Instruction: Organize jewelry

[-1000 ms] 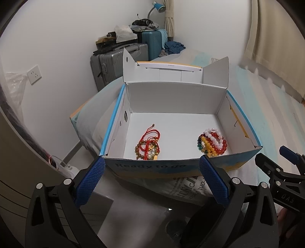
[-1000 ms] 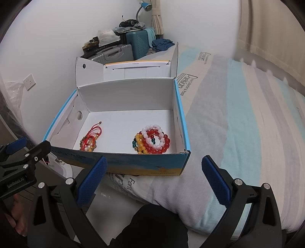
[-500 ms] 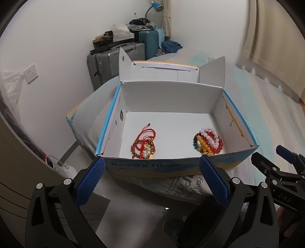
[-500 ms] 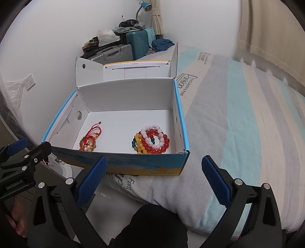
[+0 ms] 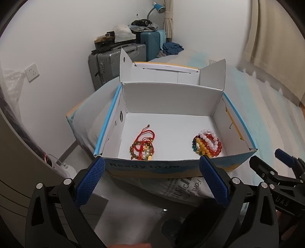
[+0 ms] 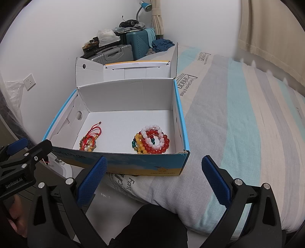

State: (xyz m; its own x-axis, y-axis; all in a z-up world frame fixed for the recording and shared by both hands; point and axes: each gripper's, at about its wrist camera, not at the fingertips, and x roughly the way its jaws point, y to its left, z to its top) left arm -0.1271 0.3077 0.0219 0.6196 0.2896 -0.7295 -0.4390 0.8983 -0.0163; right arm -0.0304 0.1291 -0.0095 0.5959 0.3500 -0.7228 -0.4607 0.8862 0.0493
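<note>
hovered before open white cardboard box (image 5: 172,122) holding red cord bracelets (image 5: 142,145) and coloured bead bracelets (image 6: 151,142); left gripper (image 5: 151,171) and right gripper (image 6: 154,169) both jaws apart, empty.

A striped bed (image 6: 238,118) in grey, teal and cream fills the right side. At its far end a grey suitcase (image 5: 106,66) stands beside a teal suitcase (image 5: 152,43), both piled with clutter, under a blue desk lamp (image 5: 158,5). A wall socket (image 5: 32,72) sits left; beige curtains (image 5: 274,45) hang right

Two bead-bracelet heaps (image 5: 206,143) in open box (image 5: 236,164)
</note>
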